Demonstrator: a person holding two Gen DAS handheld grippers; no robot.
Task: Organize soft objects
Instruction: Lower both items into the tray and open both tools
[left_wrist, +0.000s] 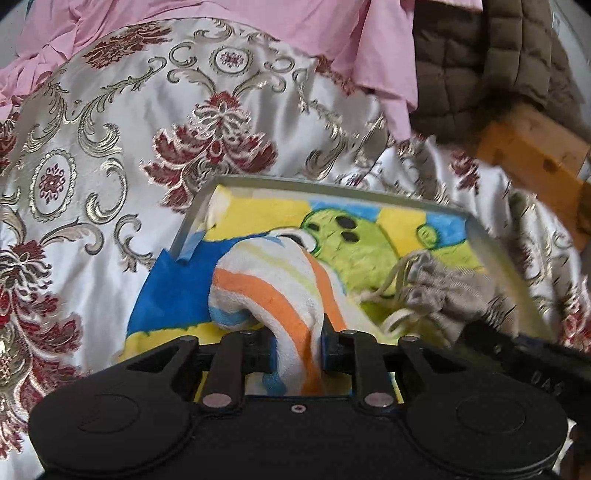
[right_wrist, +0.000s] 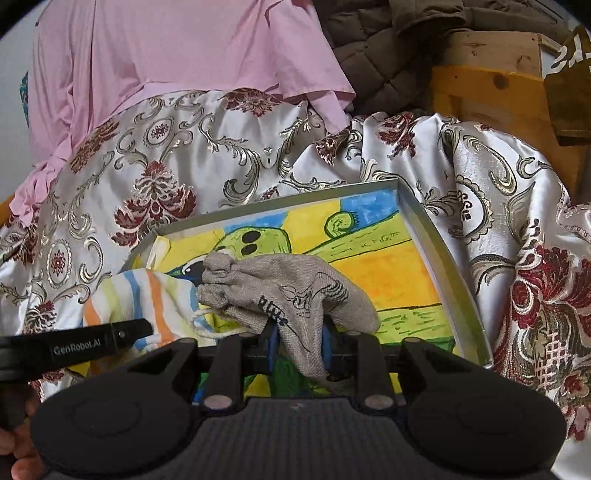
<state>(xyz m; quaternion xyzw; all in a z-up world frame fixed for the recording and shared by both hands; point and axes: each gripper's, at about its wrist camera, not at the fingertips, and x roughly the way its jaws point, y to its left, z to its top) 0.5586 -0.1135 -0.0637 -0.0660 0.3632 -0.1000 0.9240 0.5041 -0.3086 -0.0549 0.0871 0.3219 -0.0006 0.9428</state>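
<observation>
Two grippers tilt downward over the shallow grey tray (right_wrist: 439, 236), side by side. My left gripper (left_wrist: 297, 345) has its blue pads pressed on the striped towel (left_wrist: 266, 284), which bulges just ahead of the jaws and slumps onto the painted sheet (left_wrist: 369, 254) lining the tray. My right gripper (right_wrist: 298, 345) clamps the beige drawstring pouch (right_wrist: 288, 284); the pouch's gathered neck lies ahead of the jaws and leftward, touching the towel. Left of my right jaws, the other gripper's black finger (right_wrist: 125, 334) crosses the frame. Beyond the tray spreads the floral satin bedcover (right_wrist: 207, 147), then pink cloth (right_wrist: 177, 55), a brown quilted jacket (right_wrist: 373, 55) and a wooden frame (right_wrist: 491, 92).
</observation>
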